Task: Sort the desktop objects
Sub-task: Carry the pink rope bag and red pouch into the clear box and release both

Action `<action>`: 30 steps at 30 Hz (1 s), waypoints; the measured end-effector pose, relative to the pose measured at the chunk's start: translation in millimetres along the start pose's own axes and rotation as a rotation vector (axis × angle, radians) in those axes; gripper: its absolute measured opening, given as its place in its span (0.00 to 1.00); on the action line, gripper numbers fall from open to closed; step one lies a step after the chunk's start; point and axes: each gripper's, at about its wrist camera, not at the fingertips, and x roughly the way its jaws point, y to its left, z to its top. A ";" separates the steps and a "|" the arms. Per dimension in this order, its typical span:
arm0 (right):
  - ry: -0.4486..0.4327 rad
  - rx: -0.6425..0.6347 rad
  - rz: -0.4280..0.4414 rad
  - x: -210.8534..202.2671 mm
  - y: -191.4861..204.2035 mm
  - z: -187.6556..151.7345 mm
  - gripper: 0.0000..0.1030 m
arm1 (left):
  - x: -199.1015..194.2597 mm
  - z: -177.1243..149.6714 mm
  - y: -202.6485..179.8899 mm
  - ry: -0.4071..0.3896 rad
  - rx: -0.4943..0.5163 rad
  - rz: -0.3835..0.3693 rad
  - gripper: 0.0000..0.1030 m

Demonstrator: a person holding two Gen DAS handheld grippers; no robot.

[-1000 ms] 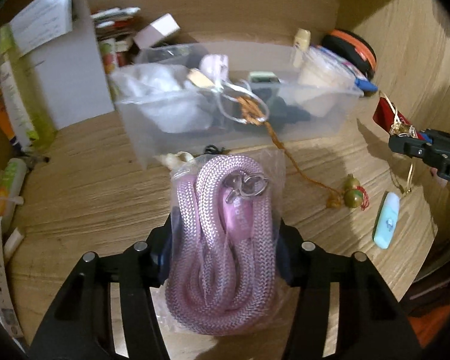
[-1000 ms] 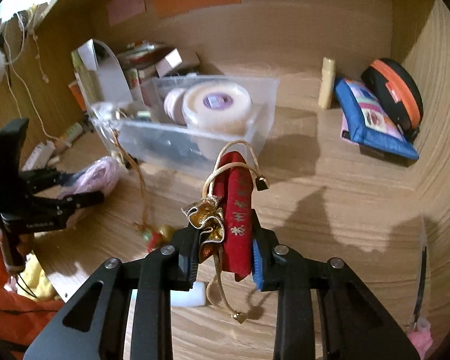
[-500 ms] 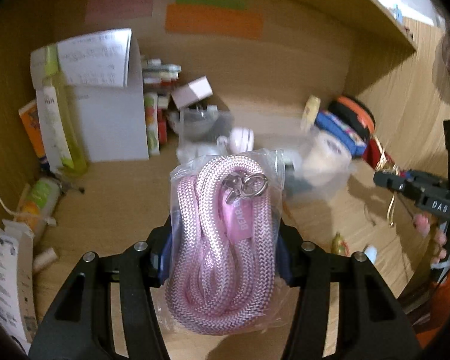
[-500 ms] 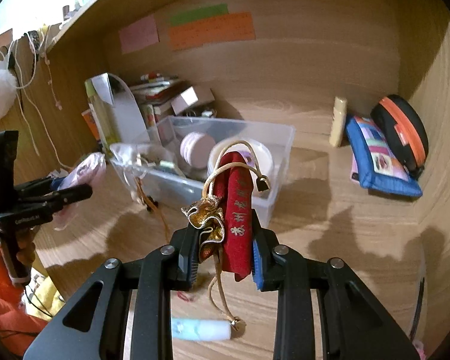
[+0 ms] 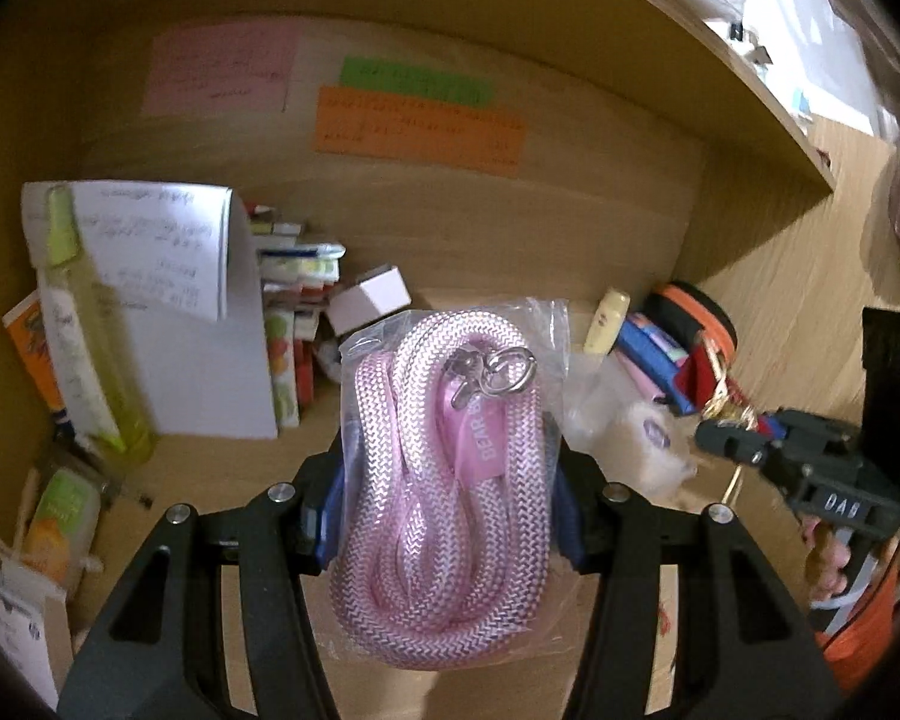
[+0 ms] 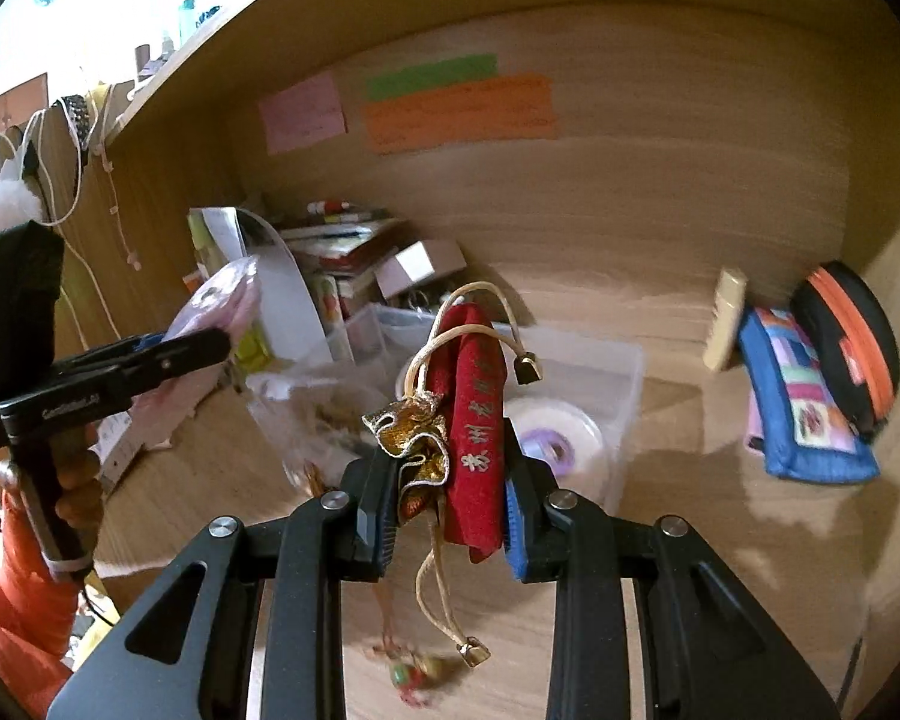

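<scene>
My left gripper [image 5: 444,504] is shut on a clear bag of coiled pink rope [image 5: 450,480] with a metal clasp, held up above the desk. In the right wrist view this left gripper [image 6: 210,342] shows at the left with the pink rope bag [image 6: 222,300] in it. My right gripper [image 6: 450,510] is shut on a red and gold drawstring pouch [image 6: 471,420] whose cords dangle below. That right gripper [image 5: 720,438] shows at the right of the left wrist view. A clear plastic bin [image 6: 624,372] with a white tape roll [image 6: 552,438] stands behind the pouch.
A white paper holder [image 5: 210,348], a green bottle [image 5: 84,360], stacked boxes [image 5: 306,276] and a small white box [image 5: 372,294] crowd the back left. A blue pouch [image 6: 804,396], an orange-black case [image 6: 852,354] and a cream tube [image 6: 726,318] lie at the right wall. A beaded charm [image 6: 408,672] lies on the desk.
Both grippers rose from the desk with their loads still held. The views now tilt up to the back wall with its coloured notes, and the bin sits lower and partly hidden.
</scene>
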 end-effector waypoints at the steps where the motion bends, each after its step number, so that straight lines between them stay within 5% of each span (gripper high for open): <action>1: -0.002 -0.003 0.004 3.2 1.7 3.2 0.24 | 1.9 3.7 0.2 -0.003 0.001 0.000 0.53; 15: 0.042 -0.009 0.052 59.9 9.9 39.8 0.24 | 41.9 29.3 10.7 0.047 -0.001 0.009 0.53; 30: 0.126 0.019 0.020 110.5 0.3 28.4 0.25 | 94.7 15.3 20.6 0.155 0.004 0.042 0.54</action>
